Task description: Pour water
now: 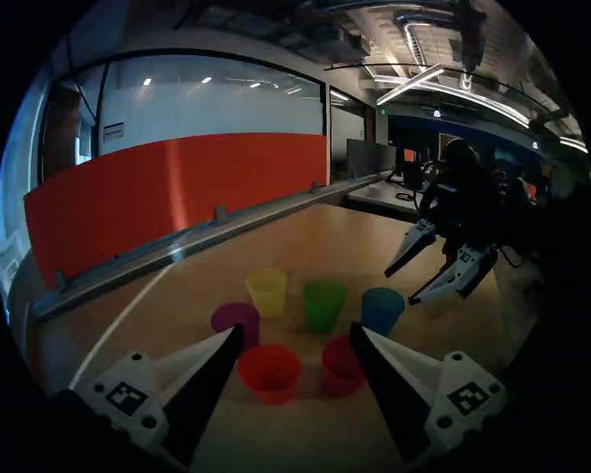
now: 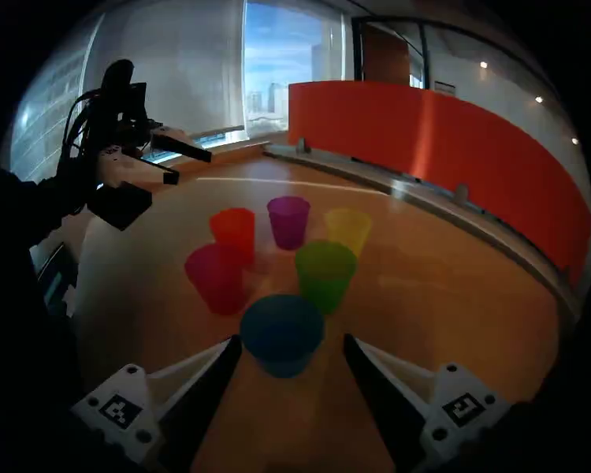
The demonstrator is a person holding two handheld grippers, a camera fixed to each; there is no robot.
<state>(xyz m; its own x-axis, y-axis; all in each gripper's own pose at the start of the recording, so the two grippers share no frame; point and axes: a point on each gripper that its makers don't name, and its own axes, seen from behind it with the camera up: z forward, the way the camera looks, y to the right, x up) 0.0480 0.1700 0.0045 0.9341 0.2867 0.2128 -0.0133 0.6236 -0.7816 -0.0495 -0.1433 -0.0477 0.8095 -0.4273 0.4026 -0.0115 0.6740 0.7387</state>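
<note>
Pale wooden table [image 1: 327, 229] in an office, with a red partition [image 1: 177, 189] behind a grey rail along its far edge and a bright window [image 2: 284, 63] at one end. Six plastic cups clustered upright near the middle of the table, close together. From the left gripper view: orange cup [image 1: 269, 372] and dark red cup [image 1: 341, 364] nearest, purple cup [image 1: 235, 319], yellow cup [image 1: 267, 290], green cup [image 1: 324, 303] and blue cup [image 1: 381, 309] in a curved row behind. Cannot tell whether any cup has water in it. Left hand-held gripper [image 1: 295, 331] spread wide, holding nothing, its tips framing the orange and dark red cups from the near side without touching either; seen from the right gripper view [image 2: 191, 168] held above the table's far side by a dark-sleeved arm. Right hand-held gripper [image 2: 290, 340] also spread wide, one finger on each side of the blue cup [image 2: 282, 333], clear space at the right finger, the left finger just beside the rim, contact not certain. From the left gripper view, right hand-held gripper [image 1: 399, 287] angled down just beside the blue cup.
</note>
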